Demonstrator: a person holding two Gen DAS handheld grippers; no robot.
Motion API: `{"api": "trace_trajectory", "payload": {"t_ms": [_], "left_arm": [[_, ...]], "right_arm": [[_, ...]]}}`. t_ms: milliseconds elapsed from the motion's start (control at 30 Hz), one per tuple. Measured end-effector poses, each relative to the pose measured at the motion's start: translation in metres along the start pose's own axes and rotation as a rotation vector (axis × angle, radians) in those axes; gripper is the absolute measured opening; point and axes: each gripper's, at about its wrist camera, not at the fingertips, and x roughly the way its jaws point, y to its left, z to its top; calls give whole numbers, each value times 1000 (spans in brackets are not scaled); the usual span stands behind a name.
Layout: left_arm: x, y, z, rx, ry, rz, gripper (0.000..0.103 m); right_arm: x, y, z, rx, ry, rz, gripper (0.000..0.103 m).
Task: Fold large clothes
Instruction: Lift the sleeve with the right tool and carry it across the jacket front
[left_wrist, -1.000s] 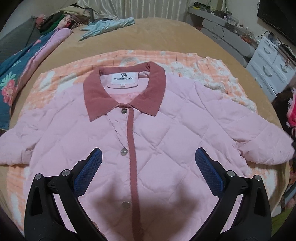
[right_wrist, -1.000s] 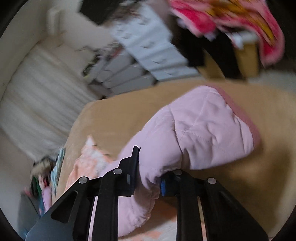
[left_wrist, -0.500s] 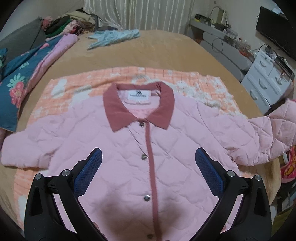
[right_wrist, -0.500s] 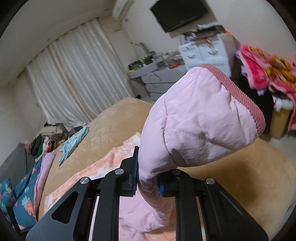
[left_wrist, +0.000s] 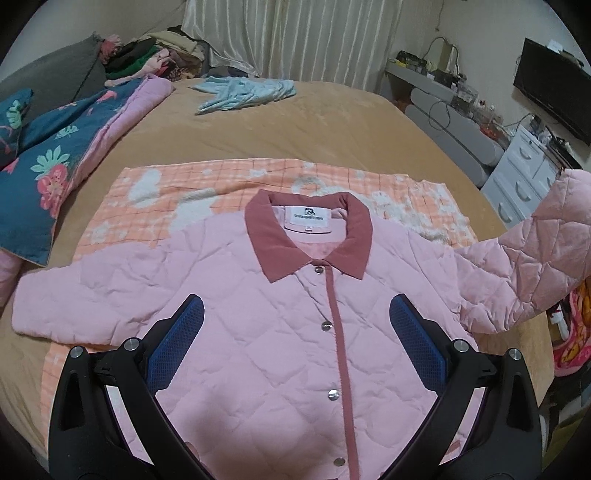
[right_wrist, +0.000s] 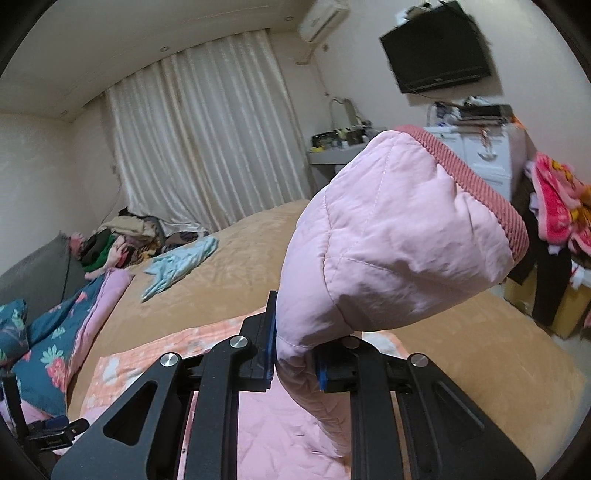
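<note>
Both grippers are showing in my views. On my right side, the right gripper (right_wrist: 295, 363) is pinching the sleeve (right_wrist: 388, 251) of the pink quilted jacket (left_wrist: 295, 332) and holding it up in the air above the bed (right_wrist: 251, 251), so the ribbed cuff (right_wrist: 480, 192) is pointing toward the white drawers (right_wrist: 480, 155). My left gripper (left_wrist: 295, 343) is hovering over the chest of the jacket with its blue pads (left_wrist: 177, 347) spread wide, gripping nothing. I am seeing the jacket lying front up and buttoned on an orange checked blanket (left_wrist: 184, 192), which is lying on the tan bed cover. Its dark pink collar (left_wrist: 306, 229) is pointing to the curtains (left_wrist: 295, 37). One sleeve is lying flat on the left of the view, and the other sleeve is rising at the right edge. A light blue garment (left_wrist: 243, 92) is lying far up the bed.
</note>
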Motion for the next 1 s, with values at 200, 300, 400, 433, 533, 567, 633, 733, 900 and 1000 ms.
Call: {"api": "trace_trajectory", "payload": {"t_ms": [200,300,400,433,533,567,633,733,900,1000], "left_arm": [[-4,21,0,-21,-8,-1,94],[-5,31,1,-29,-15,-6,94],[-7,42,1,-43,-30,-17,94],[-7,45,1,-46,-33,-17,94],[-6,56,4,-63,-41,-28,94],[-4,61,5,-72,-42,-30,94],[-2,68,5,-84,-43,-35,94],[1,82,4,-104,-50,-42,94],[12,103,-2,-135,-46,-55,94],[17,116,-3,-162,-43,-62,94]], "right_arm": [[1,46,0,-62,-1,36,16],[5,65,0,-91,1,54,16],[10,86,-2,-125,8,71,16],[12,93,-4,-138,10,77,16],[16,113,-10,-173,13,93,16],[18,121,-13,-189,15,101,16],[22,134,-19,-214,18,112,16],[27,150,-29,-253,17,132,16],[39,175,-52,-318,23,170,16],[47,186,-66,-334,38,194,16]]}}
